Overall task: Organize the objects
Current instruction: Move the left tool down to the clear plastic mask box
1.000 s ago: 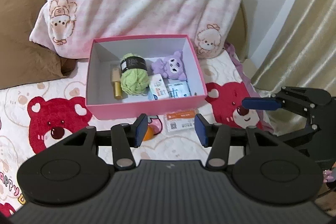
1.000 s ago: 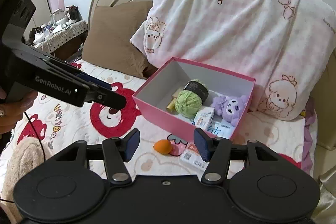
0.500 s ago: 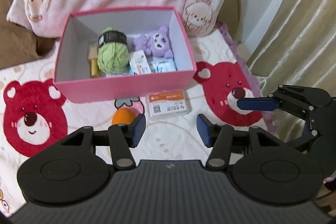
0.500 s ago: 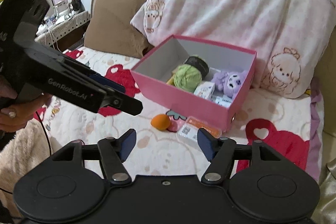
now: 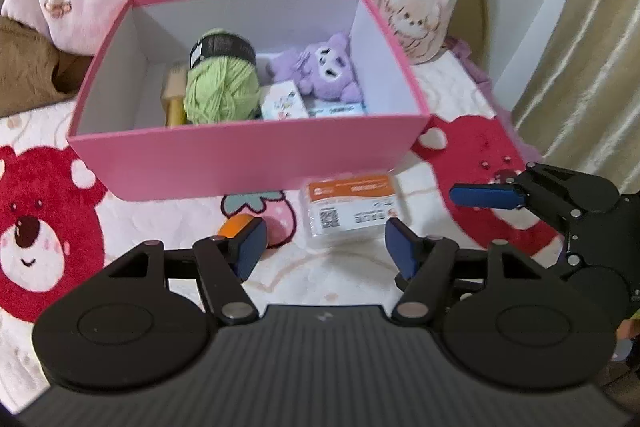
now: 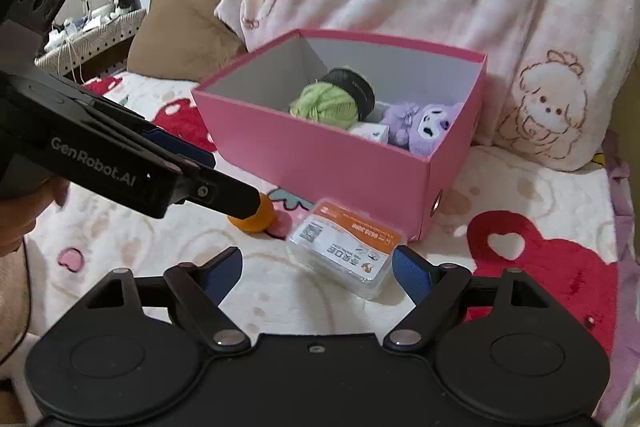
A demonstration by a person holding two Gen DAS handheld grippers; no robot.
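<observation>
Pink box (image 5: 248, 163) (yarn (image 5: 222, 95), purple plush (image 5: 328, 73) inside) behind clear packet (image 5: 352, 213)

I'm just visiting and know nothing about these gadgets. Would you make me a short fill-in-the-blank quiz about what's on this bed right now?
1. The ball of yarn inside the pink box is ____ in colour.
2. The plush toy in the box is ____.
3. The clear packet with the orange label lies ____ the box, on the blanket.
4. The small ball beside the packet is ____.

Missing words: green; purple; outside; orange
</observation>
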